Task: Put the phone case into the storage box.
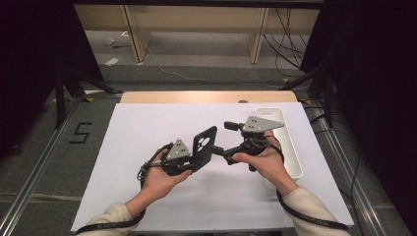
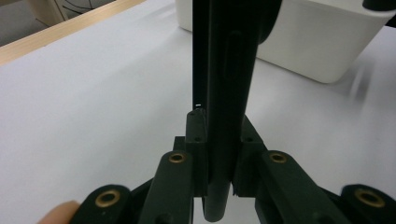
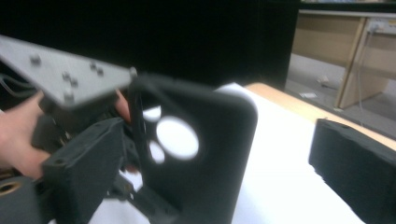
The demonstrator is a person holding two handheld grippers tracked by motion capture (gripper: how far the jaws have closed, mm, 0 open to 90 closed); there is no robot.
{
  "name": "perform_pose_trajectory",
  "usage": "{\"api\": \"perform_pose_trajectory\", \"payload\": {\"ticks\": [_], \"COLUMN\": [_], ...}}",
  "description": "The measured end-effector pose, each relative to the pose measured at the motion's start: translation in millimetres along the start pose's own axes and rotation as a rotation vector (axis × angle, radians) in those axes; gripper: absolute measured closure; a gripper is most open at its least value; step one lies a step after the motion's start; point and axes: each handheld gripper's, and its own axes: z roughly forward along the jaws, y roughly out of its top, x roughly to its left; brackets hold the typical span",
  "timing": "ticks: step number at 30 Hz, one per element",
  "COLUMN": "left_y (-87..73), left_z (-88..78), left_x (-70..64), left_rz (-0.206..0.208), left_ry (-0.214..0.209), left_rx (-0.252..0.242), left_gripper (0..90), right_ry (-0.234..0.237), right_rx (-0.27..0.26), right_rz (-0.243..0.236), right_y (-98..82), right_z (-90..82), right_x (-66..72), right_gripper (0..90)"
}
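- So, my left claw (image 1: 196,156) pinches a black phone case (image 1: 203,147) by its lower edge; in the left gripper view the case stands edge-on between the two jaws, which press against it from both sides.
- From above, the case rises tilted out of that claw, up and to the right, over the middle of the white table sheet (image 1: 147,132), with its camera cut-outs near the top.
- My right claw (image 1: 221,150) points left toward the case, just beside it; in the right gripper view one jaw shows at the right edge and the other at lower left, spread with the case between them and clear of the right one, though the picture is blurred.
- My left hand (image 1: 160,177) and right hand (image 1: 263,160) each hold their claw above the sheet.
- A white bin (image 1: 295,157) sits along the right edge of the sheet, just beyond my right hand.
- On the floor left of the table a black "5" (image 1: 81,132) is marked; I can read no brand or label on the case itself.
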Motion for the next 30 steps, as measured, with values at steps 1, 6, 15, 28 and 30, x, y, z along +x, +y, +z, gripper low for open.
{"api": "perform_pose_trajectory", "payload": {"ticks": [1, 6, 15, 28, 30], "left_y": [0.1, 0.8, 1.7, 2.7, 2.9], "left_z": [-0.2, -0.7, 1.6, 7.2, 7.7], "left_x": [0.0, -0.8, -4.6, -9.8, -10.5], "left_rz": [-0.003, -0.021, -0.025, -0.029, -0.024], "left_ry": [0.005, 0.015, 0.029, 0.033, 0.030], "left_rx": [0.000, 0.000, 0.004, 0.004, 0.010], "left_gripper": [79.5, 79.5, 79.5, 79.5, 79.5], "right_ry": [-0.002, -0.016, -0.045, -0.114, -0.121], "right_rx": [0.003, 0.005, -0.021, -0.037, -0.038], "right_rz": [0.000, 0.001, 0.006, 0.019, 0.023], "right_y": [-1.4, -3.2, -3.2, -6.8, -7.5], "right_z": [1.4, 6.4, 12.7, 24.4, 26.5], "right_x": [0.8, 5.8, 14.8, 22.7, 24.2], "right_gripper": [1.1, 0.3, 0.3, 0.4, 0.4]}}
